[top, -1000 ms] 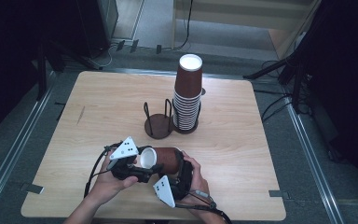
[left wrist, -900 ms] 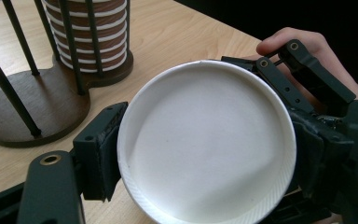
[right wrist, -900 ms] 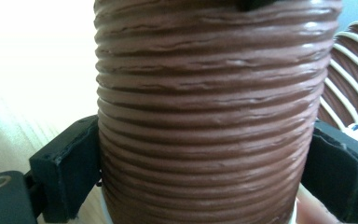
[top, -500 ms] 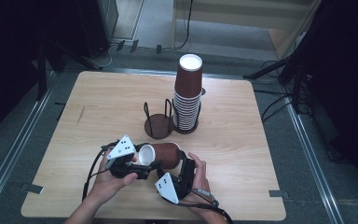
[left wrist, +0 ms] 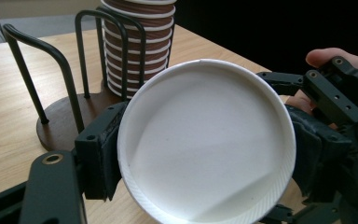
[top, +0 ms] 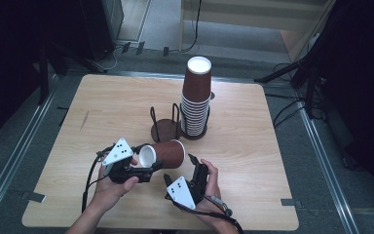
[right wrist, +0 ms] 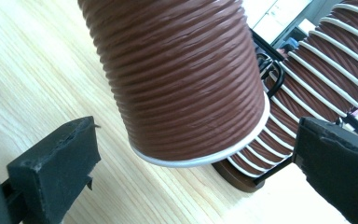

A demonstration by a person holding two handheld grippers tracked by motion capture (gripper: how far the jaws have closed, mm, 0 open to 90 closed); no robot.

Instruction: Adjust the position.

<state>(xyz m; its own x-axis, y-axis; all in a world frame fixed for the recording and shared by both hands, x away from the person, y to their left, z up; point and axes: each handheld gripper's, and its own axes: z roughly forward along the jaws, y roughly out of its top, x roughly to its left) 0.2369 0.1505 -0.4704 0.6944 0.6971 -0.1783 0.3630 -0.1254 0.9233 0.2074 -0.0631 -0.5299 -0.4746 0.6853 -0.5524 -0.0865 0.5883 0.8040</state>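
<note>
**Thin cup, hard pinch, and a hand-over with little margin**

The left gripper (top: 146, 171) is clamped on the rim end of a brown paper cup (top: 168, 153), which lies on its side above the table (top: 68, 146) at about 6 o'clock from the wire racks. In the left gripper view the black pads bear on both sides of the cup's white mouth (left wrist: 205, 144). The right gripper (top: 182, 170) sits just at 4 o'clock of the cup with its jaws spread wide; in its own view the ribbed wall and the cup's white-edged base (right wrist: 186, 93) hang between the pads, touching neither.

Judging from this, the first danger is crushing. A paper rim pinched this tightly may fold into an oval, and an oval cup would not nest cleanly on the tall cup stack (top: 196, 100) at 12 o'clock, nor sit square in the empty wire holder (top: 164, 127) beside it.

The second is the hand-over. If the right jaws close off-centre on the tapered wall, the cup could squirt out toward its base; if the left lets go before the right has a firm hold, the cup would drop and roll across the wood.

Third, the stack rises well above its rack. A swing of either hand toward 12 o'clock that clips it could tip the whole column.
</note>
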